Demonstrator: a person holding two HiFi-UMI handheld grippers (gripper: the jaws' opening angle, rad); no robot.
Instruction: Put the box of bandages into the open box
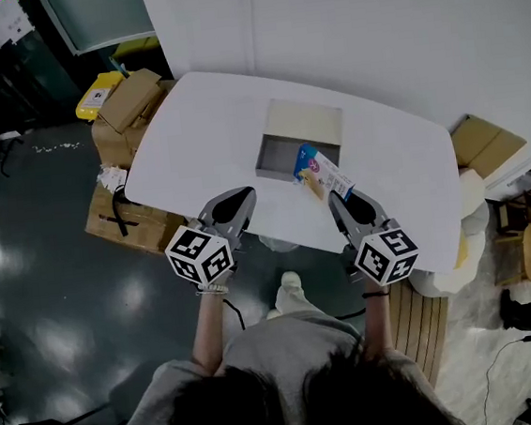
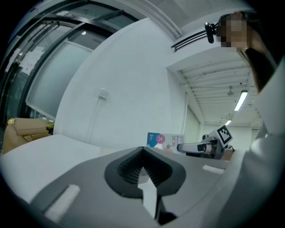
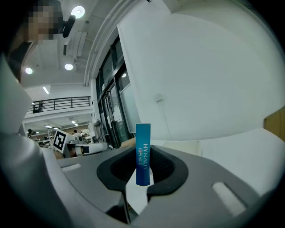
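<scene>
Our right tongs (image 1: 338, 201) pinching the box of bandages (image 1: 322, 171) by its thin sides, open box (image 1: 305, 121) just ahead of both tongs, our left tongs (image 1: 241, 198) pressed together, empty

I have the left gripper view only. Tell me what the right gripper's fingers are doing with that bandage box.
Observer: In the right gripper view, the right gripper has its fingers clamped on the box of bandages, whose narrow blue edge stands upright between them.
Operator: Give me the open box's position.
Observer: In the head view, the open box sits mid-way across the white table, and the held box's far end overlaps its near right corner.
Operator: Report its contents.
Observer: Nothing shows in the visible part of its inside.
</scene>
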